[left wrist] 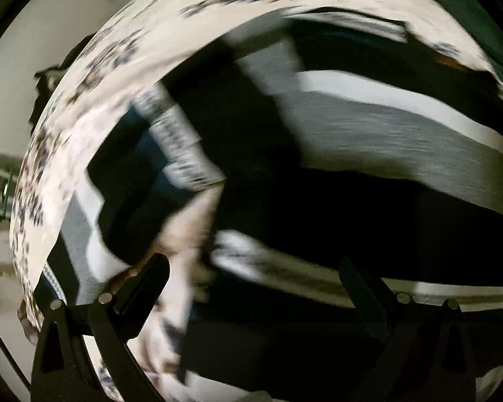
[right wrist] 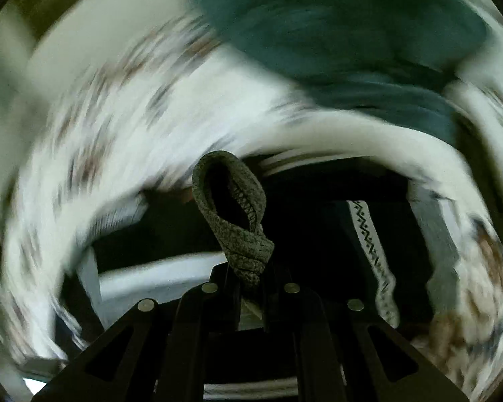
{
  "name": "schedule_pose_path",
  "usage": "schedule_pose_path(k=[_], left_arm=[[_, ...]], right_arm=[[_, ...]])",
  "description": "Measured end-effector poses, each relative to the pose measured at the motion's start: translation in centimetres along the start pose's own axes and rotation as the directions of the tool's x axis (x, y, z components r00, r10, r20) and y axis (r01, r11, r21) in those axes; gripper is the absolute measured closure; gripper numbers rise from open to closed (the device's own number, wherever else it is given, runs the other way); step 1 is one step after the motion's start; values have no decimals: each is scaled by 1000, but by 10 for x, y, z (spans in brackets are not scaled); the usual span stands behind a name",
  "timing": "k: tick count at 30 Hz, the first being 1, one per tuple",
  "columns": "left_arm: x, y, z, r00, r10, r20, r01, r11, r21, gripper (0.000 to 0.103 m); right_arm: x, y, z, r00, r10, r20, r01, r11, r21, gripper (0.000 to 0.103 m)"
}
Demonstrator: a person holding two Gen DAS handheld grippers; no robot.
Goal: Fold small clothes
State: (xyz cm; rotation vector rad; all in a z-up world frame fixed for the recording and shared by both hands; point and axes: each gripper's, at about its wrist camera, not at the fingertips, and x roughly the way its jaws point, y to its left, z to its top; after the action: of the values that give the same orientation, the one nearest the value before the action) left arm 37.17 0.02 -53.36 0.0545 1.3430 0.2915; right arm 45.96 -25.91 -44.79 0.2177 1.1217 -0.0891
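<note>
Blurred floral bedsheet (right wrist: 124,124) all around, teal cloth (right wrist: 335,33) further back. Right gripper (right wrist: 251,276) pinched tight on speckled grey sock (right wrist: 233,207), looped above fingertips. Left gripper (left wrist: 255,268) spread wide, holding nothing.

Dim, heavy motion blur, fisheye-warped edges (dark corners), deep shadows

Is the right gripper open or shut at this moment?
Shut. The right gripper has its two fingers close together, pinching a speckled grey sock that loops up between them.
</note>
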Motion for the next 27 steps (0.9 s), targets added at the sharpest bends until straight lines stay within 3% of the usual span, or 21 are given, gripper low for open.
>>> schedule_pose_path(k=[2, 6, 9, 14, 18, 20, 21, 23, 24, 25, 27], left_arm=[[8, 22, -4, 1000, 8, -14, -8, 999, -40, 0], [23, 59, -11, 1000, -21, -22, 19, 994, -108, 0], [27, 68, -15, 998, -67, -15, 65, 991, -115, 0], [25, 76, -14, 994, -107, 1, 107, 987, -124, 0], [23, 95, -11, 989, -146, 4, 145, 977, -157, 0], [16, 108, -13, 988, -156, 17, 157, 973, -170, 0], [11, 116, -16, 986, -165, 25, 167, 970, -177, 0], [-4, 139, -29, 985, -170, 34, 173, 963, -207, 0], [-10, 153, -35, 984, -175, 35, 179, 957, -231, 0], [-17, 175, -48, 983, -180, 32, 182, 945, -272, 0], [-29, 195, -76, 985, -170, 2, 160, 925, -345, 0]], right_arm=[[38, 79, -19, 998, -8, -66, -2, 988, -154, 94], [67, 163, -61, 998, -32, -62, 10, 942, -336, 94], [73, 202, -85, 998, -24, -64, -2, 927, -375, 94], [67, 234, -100, 997, -9, -77, -23, 913, -408, 94], [64, 225, -76, 990, -5, -143, -51, 919, -390, 94], [69, 213, -69, 979, 43, -198, -111, 932, -345, 92], [68, 202, -65, 969, 88, -231, -158, 940, -302, 86], [62, 181, -60, 944, 166, -285, -234, 946, -224, 62], [55, 166, -59, 936, 190, -295, -252, 950, -187, 43], [47, 154, -60, 932, 210, -294, -265, 951, -160, 36], [31, 126, -65, 926, 227, -300, -273, 955, -118, 33]])
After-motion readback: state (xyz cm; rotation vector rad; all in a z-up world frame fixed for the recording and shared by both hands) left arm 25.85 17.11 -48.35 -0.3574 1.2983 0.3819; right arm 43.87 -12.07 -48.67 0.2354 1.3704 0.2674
